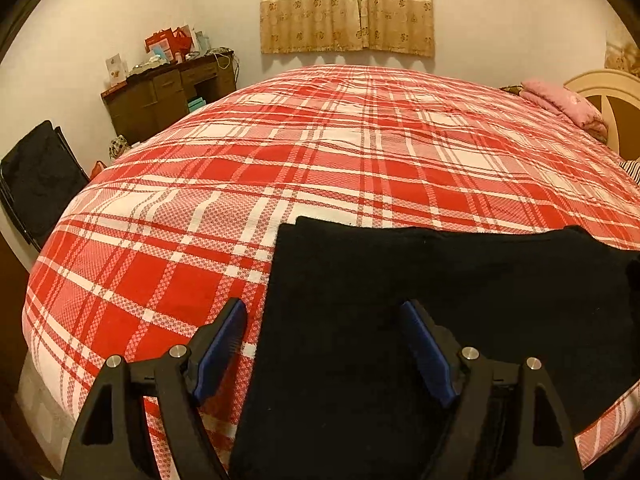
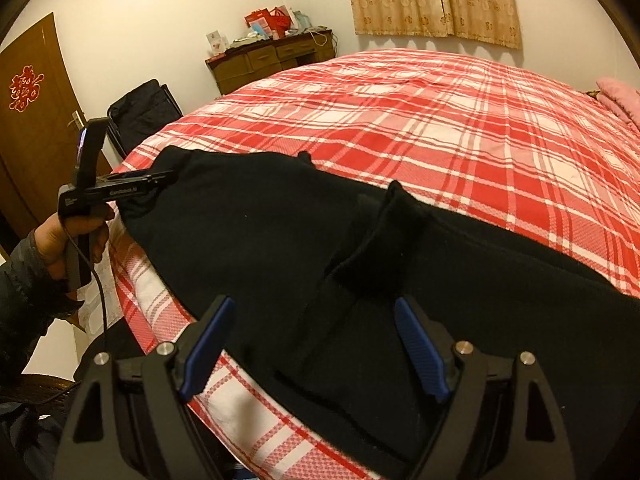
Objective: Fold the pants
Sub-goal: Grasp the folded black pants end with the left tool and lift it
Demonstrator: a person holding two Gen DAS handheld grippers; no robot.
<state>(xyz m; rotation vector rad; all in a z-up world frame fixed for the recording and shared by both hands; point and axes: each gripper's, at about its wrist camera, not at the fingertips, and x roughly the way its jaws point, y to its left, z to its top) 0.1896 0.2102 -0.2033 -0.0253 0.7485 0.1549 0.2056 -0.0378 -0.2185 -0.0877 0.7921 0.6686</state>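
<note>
1. Lying along the near edge of the bed point(image 1: 320, 152): black pants point(image 1: 420, 320), spread flat on the red-and-white plaid cover and running sideways across both views.
2. Hovering over one end of the pants: left gripper point(image 1: 324, 312), jaws spread wide, blue pads point(image 1: 218, 354) straddling the cloth's side edge, one over plaid, the other over black fabric.
3. Showing again from the right wrist view: left gripper point(image 2: 166, 179), reaching in from the left at the far end of the pants point(image 2: 320, 248), held in a bare hand point(image 2: 76, 236); impossible to tell from here whether touching the cloth.
4. Hanging above the middle of the pants: right gripper point(image 2: 312, 316), jaws parted, gripping nothing.
5. Rising just ahead of the right gripper: a small raised fold of black fabric.
6. Standing beyond the bed: a wooden desk point(image 1: 168, 96), a curtain point(image 1: 348, 4), a pink blanket point(image 1: 564, 104) near the headboard.
</note>
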